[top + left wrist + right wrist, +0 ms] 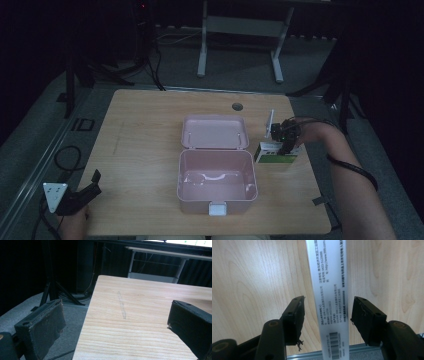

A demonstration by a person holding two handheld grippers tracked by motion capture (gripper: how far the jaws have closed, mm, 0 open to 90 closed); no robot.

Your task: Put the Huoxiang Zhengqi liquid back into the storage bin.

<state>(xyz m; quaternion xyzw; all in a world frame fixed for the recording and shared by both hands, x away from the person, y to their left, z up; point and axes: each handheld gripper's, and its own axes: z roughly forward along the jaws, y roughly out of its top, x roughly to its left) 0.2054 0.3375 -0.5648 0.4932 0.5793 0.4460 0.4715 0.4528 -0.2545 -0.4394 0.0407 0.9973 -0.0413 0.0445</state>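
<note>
Open pink box (216, 175) mid-table; small carton (276, 153) just to its right.

The right gripper (327, 312) straddles the carton's printed white face, jaws apart, apparently not touching it. The left gripper (80, 192) rests open at the table's (145, 125) near-left corner, jaws spread over bare wood.

Black two-jaw grippers, bare forearms

The left gripper (87, 189) carries a grey triangular plate; the right gripper (286, 134) trails a black cable, its pads apparently frayed.

Wooden table (145, 150), open pink box (216, 172), small white-green carton (276, 154)
</note>
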